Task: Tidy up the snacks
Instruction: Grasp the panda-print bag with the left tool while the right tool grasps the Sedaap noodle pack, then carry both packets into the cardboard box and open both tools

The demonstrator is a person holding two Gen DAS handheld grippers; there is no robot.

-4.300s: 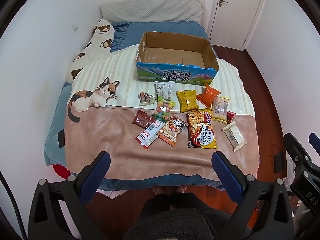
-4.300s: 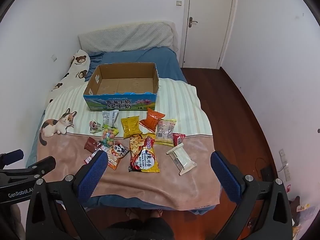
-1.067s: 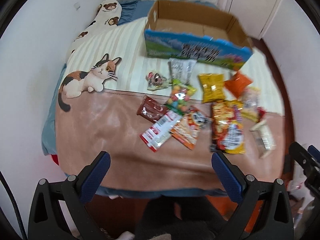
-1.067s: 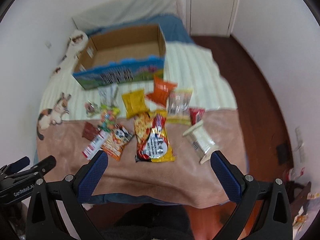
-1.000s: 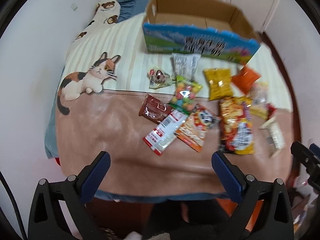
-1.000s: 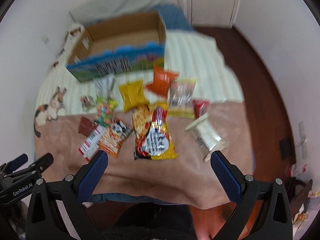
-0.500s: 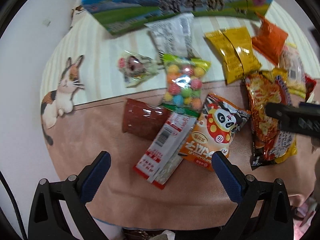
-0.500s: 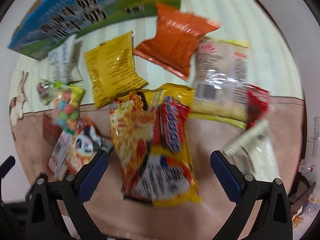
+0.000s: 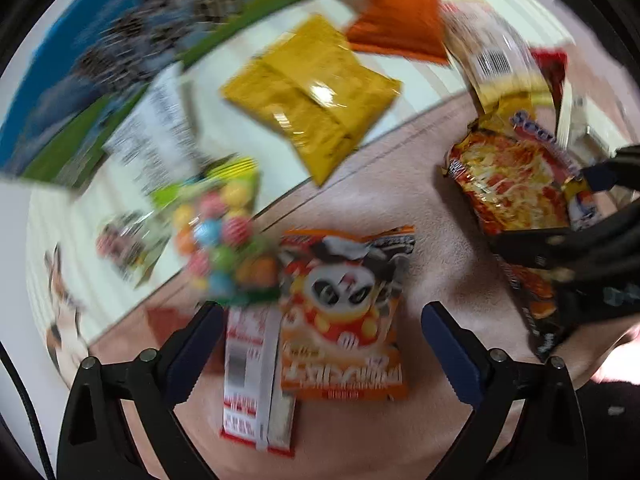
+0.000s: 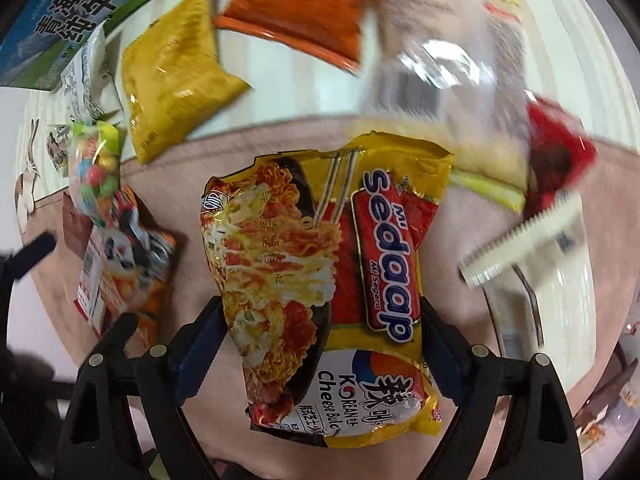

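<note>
My right gripper [image 10: 320, 312] points down over the yellow and red instant noodle packet [image 10: 320, 280]. Its jaws are closing, and both pads lie against the packet's long sides. My left gripper [image 9: 320, 320] hangs over the orange panda snack packet [image 9: 340, 312] and a red and white stick packet [image 9: 252, 380]. Its jaws are closing too, with both packets between them and a gap at each pad. The blue and green cardboard box [image 9: 100, 60] stands behind the snacks. The right gripper's black body [image 9: 580, 248] shows over the noodle packet [image 9: 516, 184] in the left wrist view.
All lie on a bed's pink and striped blanket [image 10: 452, 320]. Around them are a yellow packet [image 10: 172, 68], an orange packet [image 10: 296, 4], a clear packet [image 10: 452, 80], a red packet [image 10: 560, 156], a white wrapper [image 10: 532, 268] and a bag of coloured candy balls [image 9: 220, 232].
Both grippers have come down close over the snacks. The left view has rolled. The right jaws now meet the noodle packet's sides, and the left jaws have narrowed around the panda packet.
</note>
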